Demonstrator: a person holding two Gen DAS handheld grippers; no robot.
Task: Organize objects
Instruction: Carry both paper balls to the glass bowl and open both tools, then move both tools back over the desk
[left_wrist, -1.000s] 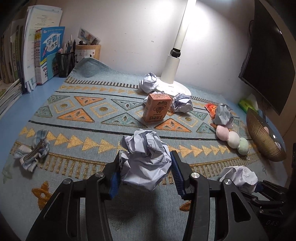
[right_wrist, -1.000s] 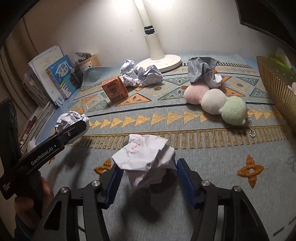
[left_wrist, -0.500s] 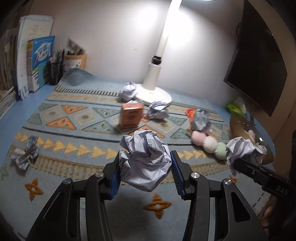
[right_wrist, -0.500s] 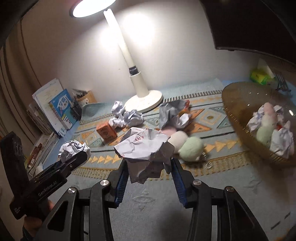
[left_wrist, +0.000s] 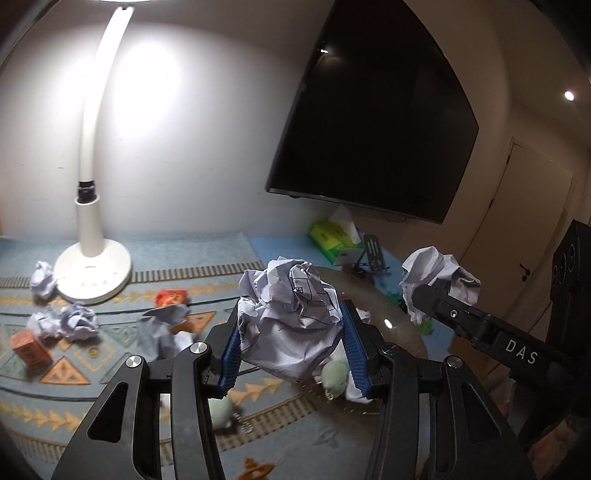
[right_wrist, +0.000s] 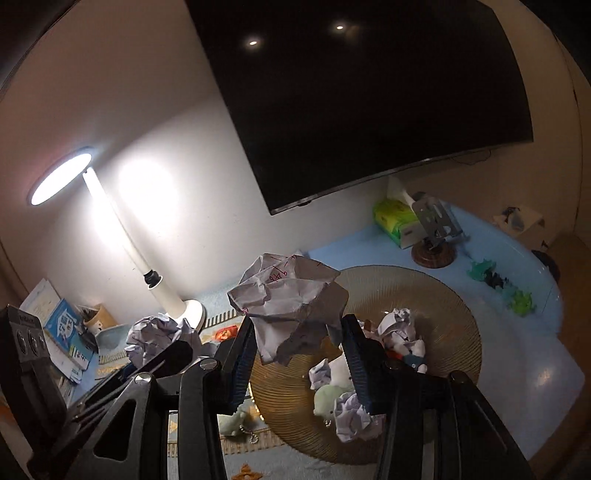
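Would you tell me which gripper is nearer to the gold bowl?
Right. The right gripper hangs over the gold bowl; the left gripper sits beside it, on the lamp's side.

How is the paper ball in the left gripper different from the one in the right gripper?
The left paper ball shows black printed lines and looks bluish-white; the right paper ball has red handwriting and looks greyer. The left one is rounder, while the right one juts into flat, angular flaps. Both are crumpled sheets clamped between blue pads, held in the air near the gold bowl.
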